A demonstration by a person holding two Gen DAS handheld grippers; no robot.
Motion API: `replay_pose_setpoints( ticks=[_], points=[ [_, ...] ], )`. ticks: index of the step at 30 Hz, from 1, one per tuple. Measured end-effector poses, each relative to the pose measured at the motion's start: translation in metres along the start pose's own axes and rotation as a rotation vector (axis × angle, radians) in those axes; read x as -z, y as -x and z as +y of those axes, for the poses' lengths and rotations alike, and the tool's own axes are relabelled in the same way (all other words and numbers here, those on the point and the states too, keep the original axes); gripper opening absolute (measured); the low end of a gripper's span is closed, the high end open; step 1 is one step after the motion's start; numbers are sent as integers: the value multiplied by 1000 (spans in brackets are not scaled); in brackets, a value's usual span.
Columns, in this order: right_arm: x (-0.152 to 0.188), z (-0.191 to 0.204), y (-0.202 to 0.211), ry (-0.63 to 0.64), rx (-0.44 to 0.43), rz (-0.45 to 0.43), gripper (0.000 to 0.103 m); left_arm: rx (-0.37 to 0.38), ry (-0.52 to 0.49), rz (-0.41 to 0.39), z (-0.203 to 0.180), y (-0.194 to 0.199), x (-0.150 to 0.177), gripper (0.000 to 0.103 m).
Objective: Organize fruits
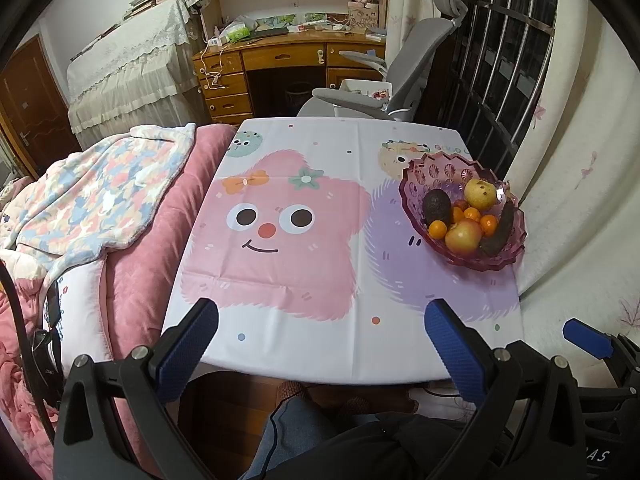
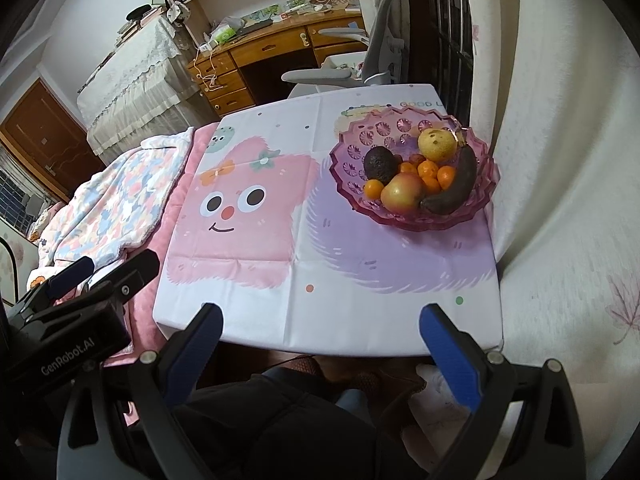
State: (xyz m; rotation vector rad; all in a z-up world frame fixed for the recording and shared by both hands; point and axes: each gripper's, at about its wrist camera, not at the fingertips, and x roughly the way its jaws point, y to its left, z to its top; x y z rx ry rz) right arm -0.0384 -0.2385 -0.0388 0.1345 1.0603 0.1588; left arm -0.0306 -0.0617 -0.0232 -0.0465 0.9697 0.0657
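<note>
Both tools hang back at the near edge of the table (image 2: 400, 280), which is covered by a white cloth printed with a pink star-shaped cartoon face; the left tool (image 1: 320, 344) and the right tool (image 2: 320, 344) each have their blue-padded fingers spread wide and hold nothing. All the fruit sits piled in the scalloped, translucent pink glass bowl (image 2: 352, 156) at the far right corner of the table, close to the curtain: a dark bumpy avocado (image 2: 380, 164), a yellow speckled pear (image 2: 437, 145), a red-yellow apple (image 2: 402, 193), a darkened, overripe banana (image 2: 456, 188) curving along the right side, and several small orange mandarins (image 2: 428, 170) wedged between them. The main risk, as I judge it, lies in that tight packing: lifting the apple or pear could free the round mandarins, which might roll out over the low rim, across the smooth cloth and off the table. The banana looks soft, so a hard squeeze could crush it, while the avocado's rounded body could slip from flat pads. The bowl stands near the table's far right edge, so a sideways push from a tool could shove it toward the curtain, and dragging on the loose cloth could shift everything.
</note>
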Motion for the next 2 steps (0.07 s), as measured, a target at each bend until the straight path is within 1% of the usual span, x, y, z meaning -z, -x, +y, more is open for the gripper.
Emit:
replay_pose_setpoints(
  ticks=[2],
  points=[
    [1,-1,1,0,0,0,99,2,-1,0,0,-1,-2,103]
  ],
)
